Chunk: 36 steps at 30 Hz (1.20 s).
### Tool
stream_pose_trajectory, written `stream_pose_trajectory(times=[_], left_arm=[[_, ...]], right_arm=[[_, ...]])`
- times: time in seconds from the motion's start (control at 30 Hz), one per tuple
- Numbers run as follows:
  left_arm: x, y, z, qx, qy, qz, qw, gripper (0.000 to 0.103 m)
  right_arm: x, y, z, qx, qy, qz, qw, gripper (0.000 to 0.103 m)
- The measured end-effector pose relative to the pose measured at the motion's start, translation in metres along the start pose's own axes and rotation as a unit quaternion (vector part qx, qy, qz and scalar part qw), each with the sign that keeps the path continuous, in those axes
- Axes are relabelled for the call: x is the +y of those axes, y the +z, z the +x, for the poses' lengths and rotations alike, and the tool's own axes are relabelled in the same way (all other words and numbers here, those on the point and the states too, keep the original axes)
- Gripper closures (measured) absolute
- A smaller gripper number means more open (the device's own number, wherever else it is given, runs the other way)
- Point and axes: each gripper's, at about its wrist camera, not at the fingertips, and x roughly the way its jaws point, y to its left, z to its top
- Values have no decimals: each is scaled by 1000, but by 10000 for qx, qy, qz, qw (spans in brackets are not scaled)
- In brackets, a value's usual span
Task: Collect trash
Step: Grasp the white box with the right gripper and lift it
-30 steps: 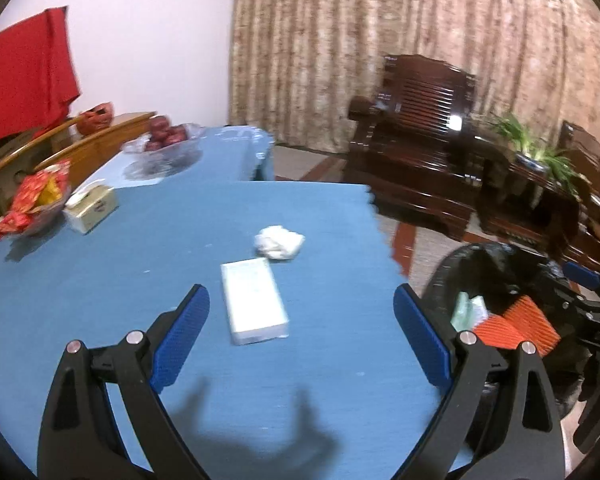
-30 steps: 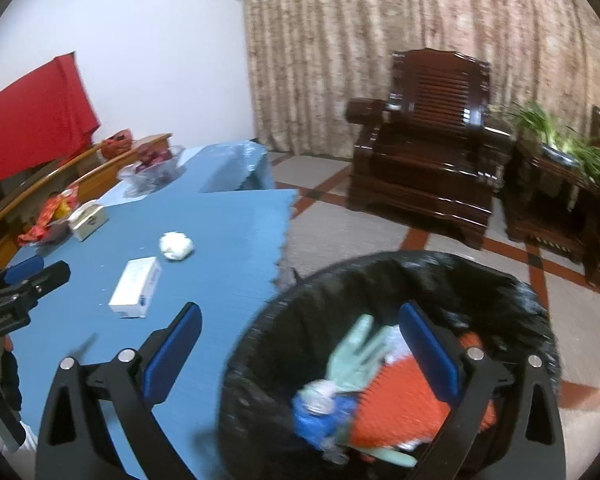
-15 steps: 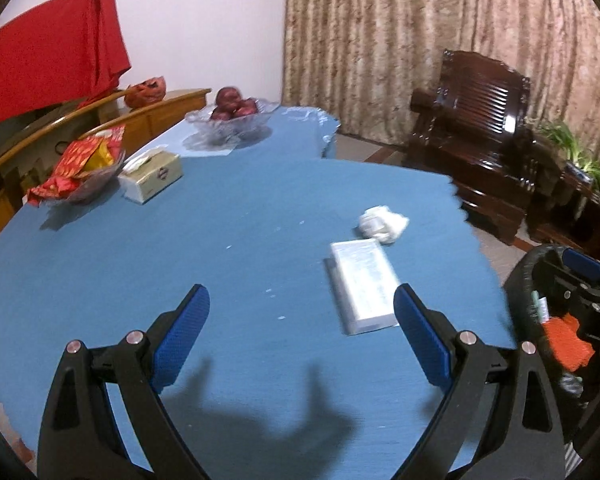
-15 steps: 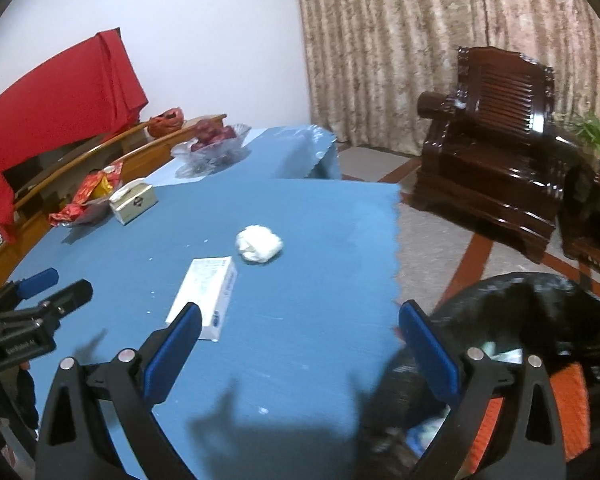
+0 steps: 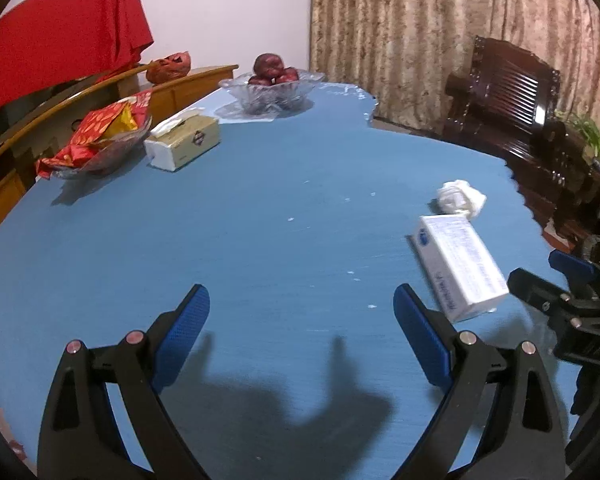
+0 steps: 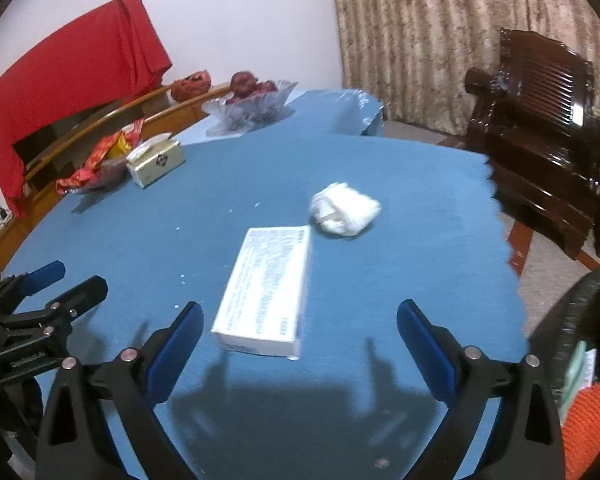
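In the right wrist view, the left gripper (image 6: 48,280) pokes in at the left edge, its fingers apart and empty. At lower centre the right gripper (image 6: 298,328) hangs over the blue tablecloth (image 6: 420,248), jaws spread wide, gripping nothing. A white carton (image 6: 266,292) lies flat just ahead, between its fingertips. A crumpled tissue (image 6: 344,210) sits just beyond the carton's far corner, centre right. The black trash bag (image 6: 572,320) fills the lower right corner.

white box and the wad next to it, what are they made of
Box: looks like thin matte cardboard, judging by its sharp folded edges and printed faces. Wad: probably tissue or soft paper, crumpled with rounded creases and no shine; motion blur leaves it uncertain.
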Motion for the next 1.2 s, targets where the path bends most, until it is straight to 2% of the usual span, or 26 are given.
stream_pose_trajectory(times=[0.3, 0.4, 0.53, 0.63, 0.9, 1.2], left_arm=[[17, 0, 16, 85, 88, -108, 9999, 12], [21, -1, 19, 104, 117, -185, 9997, 12], [24, -2, 22, 135, 126, -239, 9995, 12], [24, -3, 24, 156, 115, -269, 9994, 12], [14, -1, 23, 162, 29, -251, 9995, 12], [-18, 9, 25, 114, -221, -82, 9997, 12]], right_arm=[[15, -1, 34, 325, -77, -112, 9994, 16], [20, -2, 44, 495, -93, -190, 9986, 22], [21, -3, 54, 751, -114, -248, 9968, 36], [23, -3, 54, 773, -142, -344, 9963, 46], [16, -1, 39, 687, 46, -285, 9972, 48], [-25, 7, 0, 346, -264, 119, 9990, 48]])
